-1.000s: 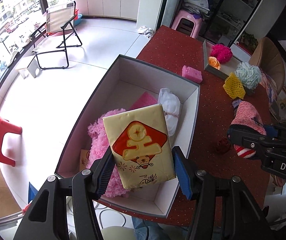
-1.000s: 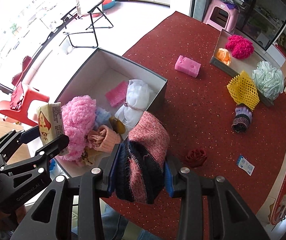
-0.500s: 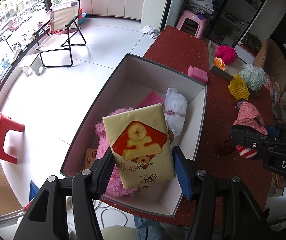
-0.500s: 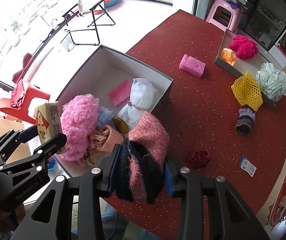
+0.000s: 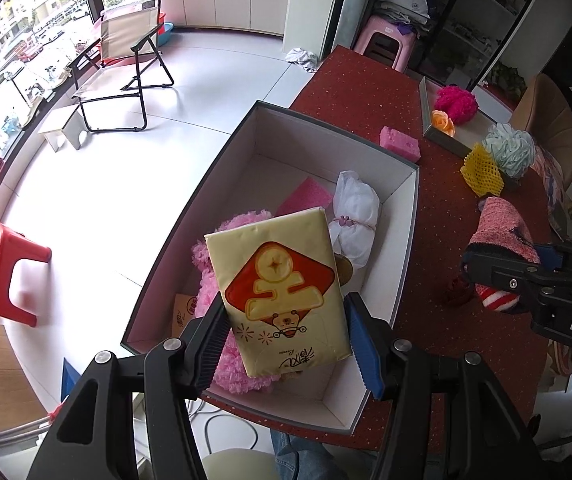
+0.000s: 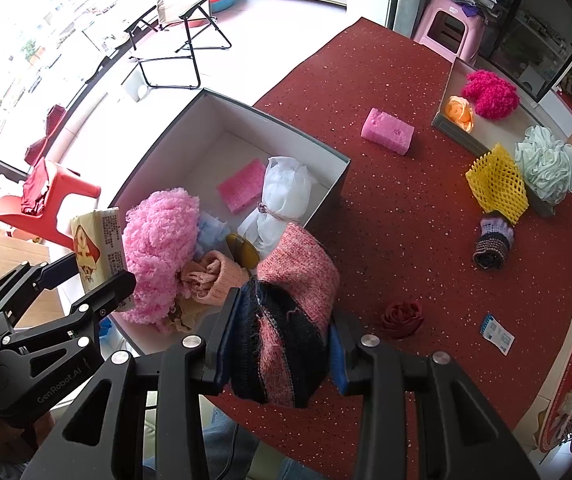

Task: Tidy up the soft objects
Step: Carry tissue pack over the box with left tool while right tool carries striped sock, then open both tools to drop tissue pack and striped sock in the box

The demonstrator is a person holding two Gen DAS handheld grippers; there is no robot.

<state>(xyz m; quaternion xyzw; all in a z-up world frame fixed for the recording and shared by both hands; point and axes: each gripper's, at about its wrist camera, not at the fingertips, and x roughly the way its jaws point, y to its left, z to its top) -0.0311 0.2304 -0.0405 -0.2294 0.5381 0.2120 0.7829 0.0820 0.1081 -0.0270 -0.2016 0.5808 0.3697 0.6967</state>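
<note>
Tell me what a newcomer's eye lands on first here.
First, the yellow tissue pack with its red diamond, clamped in the left tongs above the open white box. Next, the pink-and-black knitted sock gripped in the right tongs at the box's near corner. Then the fluffy pink puff inside the box.

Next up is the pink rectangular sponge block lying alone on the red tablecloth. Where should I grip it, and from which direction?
Probably come straight down from above and close the fingers across the short width of the pink rectangular sponge block, pinching its two long side faces at mid-length. It lies flat on the red tablecloth, apart from the grey open box, so its sides look reachable, and the foam should compress evenly there.
</note>
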